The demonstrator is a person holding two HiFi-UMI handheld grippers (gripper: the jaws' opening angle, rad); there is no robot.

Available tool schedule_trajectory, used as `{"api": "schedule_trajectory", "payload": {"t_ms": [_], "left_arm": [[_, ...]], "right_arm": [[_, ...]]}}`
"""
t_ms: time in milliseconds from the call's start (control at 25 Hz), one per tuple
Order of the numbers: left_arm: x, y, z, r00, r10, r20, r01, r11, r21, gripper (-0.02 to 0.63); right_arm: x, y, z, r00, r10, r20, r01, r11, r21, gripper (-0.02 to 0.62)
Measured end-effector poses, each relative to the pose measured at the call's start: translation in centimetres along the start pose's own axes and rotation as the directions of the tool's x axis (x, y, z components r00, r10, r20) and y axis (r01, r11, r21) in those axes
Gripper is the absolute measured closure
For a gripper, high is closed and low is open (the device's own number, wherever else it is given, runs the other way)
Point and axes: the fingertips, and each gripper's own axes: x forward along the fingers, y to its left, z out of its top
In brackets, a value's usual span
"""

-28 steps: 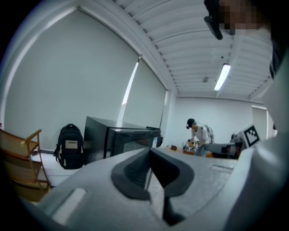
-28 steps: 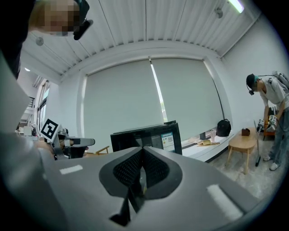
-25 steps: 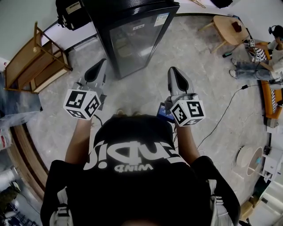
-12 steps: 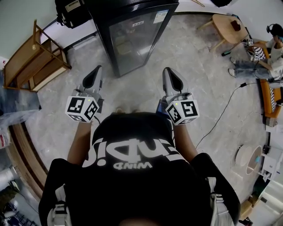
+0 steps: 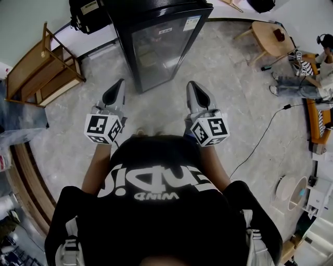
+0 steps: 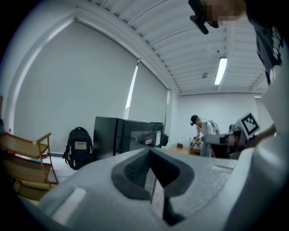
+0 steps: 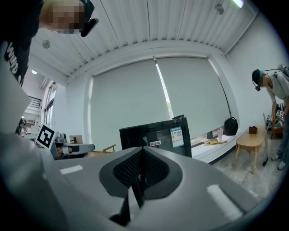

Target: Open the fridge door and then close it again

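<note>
A black fridge with a glass door stands ahead on the stone floor, its door closed; it also shows in the left gripper view as the fridge and in the right gripper view as the fridge. My left gripper is held level in front of the person, a step short of the fridge, jaws shut with nothing between them. My right gripper hangs beside it at the same distance, also shut and empty. Both point toward the fridge door.
A wooden shelf rack stands left of the fridge, a black backpack behind it. At right are a small wooden table, a seated person and a cable across the floor.
Both grippers have come down and drawn a little closer together in the head view. The fridge door has stayed closed.
</note>
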Motion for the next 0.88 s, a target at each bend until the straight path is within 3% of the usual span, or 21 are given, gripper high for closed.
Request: {"api": "schedule_trajectory", "payload": {"t_ms": [880], "left_arm": [[-0.58, -0.12, 0.58, 0.999, 0.038, -0.004, -0.038, 0.999, -0.005, 0.604]], "right_arm": [[-0.61, -0.4, -0.41, 0.999, -0.034, -0.032, 0.034, 0.999, 0.001, 0.598]]}}
